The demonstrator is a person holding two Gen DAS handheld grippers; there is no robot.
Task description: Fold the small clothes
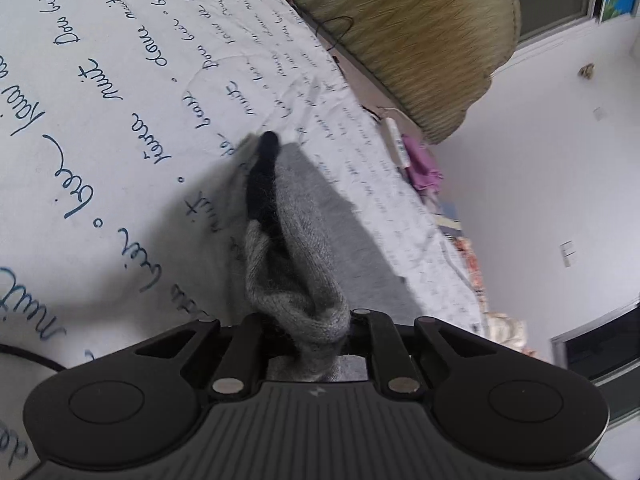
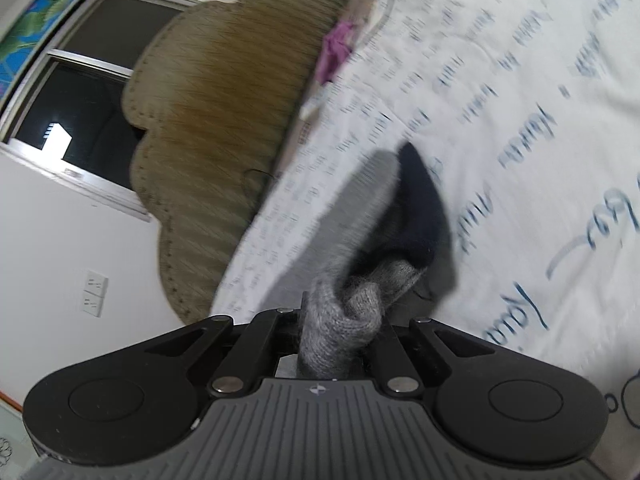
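1. Grey ribbed knit fills the gap between the jaws of the left gripper (image 1: pixel 316 336): they are closed tight on the bunched cuff of a grey sock (image 1: pixel 296 280), and the fabric bulges out past the black finger arms on both sides.
2. Beyond that grip, the sock stretches away from the camera, lifted off the bedsheet (image 1: pixel 100 120); its black toe (image 1: pixel 266 172) points to the far end and casts a grey shadow on the sheet beside it.
3. The left gripper tilts downward toward the bed, rolled so that the sheet slants across the view.
4. In the right wrist view, the right gripper (image 2: pixel 332 336) is likewise clamped shut on grey knit, a twisted roll of sock cuff (image 2: pixel 344 312) pinched between its jaws.
5. Past that roll the fabric widens into a black heel or toe patch (image 2: pixel 416 208), raised above the sheet; I cannot tell whether this is the same sock or a second one.
6. The right gripper points only slightly downward, and the view is blurred.
7. The white sheet, printed with blue handwriting, spreads behind the sock in both views.
8. Farther off lie a purple cloth (image 2: pixel 336 48) at the bed's edge, a tan scalloped woven mat (image 2: pixel 224 120) against the wall, and a dark window (image 2: pixel 80 92).
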